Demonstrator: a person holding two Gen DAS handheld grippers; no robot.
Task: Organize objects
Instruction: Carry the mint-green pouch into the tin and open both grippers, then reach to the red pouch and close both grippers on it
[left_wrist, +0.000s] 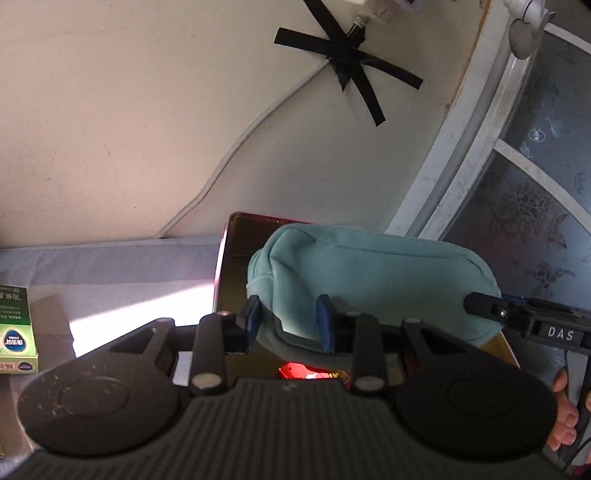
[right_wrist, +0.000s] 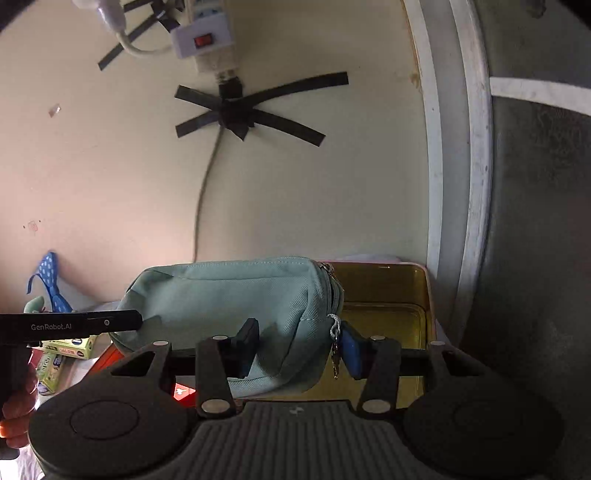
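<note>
A teal fabric pouch (left_wrist: 373, 273) is held over an open gold metal tin (left_wrist: 236, 243) with a pink rim. My left gripper (left_wrist: 290, 321) is shut on the pouch's left end. My right gripper (right_wrist: 299, 345) is shut on the pouch's (right_wrist: 229, 295) zipper end, by the hanging zip pull (right_wrist: 334, 332). The tin's gold inside (right_wrist: 388, 317) shows to the right of the pouch. Each gripper also shows in the other's view, the right one in the left wrist view (left_wrist: 517, 317) and the left one in the right wrist view (right_wrist: 74, 325).
A green and white medicine box (left_wrist: 16, 328) lies on the grey cloth at left. Small boxes (right_wrist: 70, 347) and a blue dotted ribbon (right_wrist: 50, 280) lie at left. A wall with taped cable (right_wrist: 240, 110) and a window frame (right_wrist: 461, 166) stand close behind.
</note>
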